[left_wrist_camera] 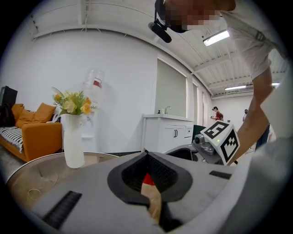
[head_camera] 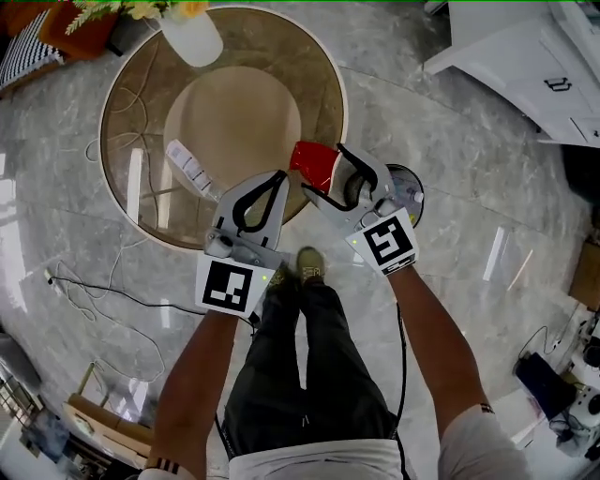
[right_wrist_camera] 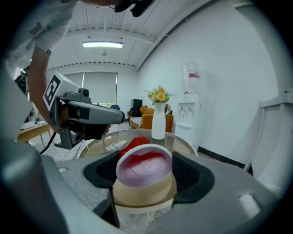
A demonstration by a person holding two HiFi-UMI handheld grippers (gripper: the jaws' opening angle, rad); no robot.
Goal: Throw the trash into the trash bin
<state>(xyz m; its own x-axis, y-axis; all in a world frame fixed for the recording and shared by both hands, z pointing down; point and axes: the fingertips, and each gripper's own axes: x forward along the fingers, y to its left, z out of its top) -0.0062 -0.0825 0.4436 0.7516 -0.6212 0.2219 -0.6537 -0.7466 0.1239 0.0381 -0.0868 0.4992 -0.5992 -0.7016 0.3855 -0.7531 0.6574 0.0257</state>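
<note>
Right hand-held gripper [head_camera: 323, 172] holds cup [head_camera: 309, 159] beside table [head_camera: 344, 99] edge

The round table [head_camera: 127, 112] stands ahead of me, with the vase [head_camera: 192, 39] at its far edge and a slim object [head_camera: 190, 169] lying nearer my side. My left gripper [head_camera: 280, 176] is over the table's near rim. My right gripper [head_camera: 323, 171] is just to its right, with the cup [head_camera: 314, 161] between its jaws. The trash bin [head_camera: 410, 195] sits on the floor beside the table, partly under that gripper. A sofa [head_camera: 70, 28] lies beyond the table on the left — a cabinet [head_camera: 525, 56] stands far right.
</note>
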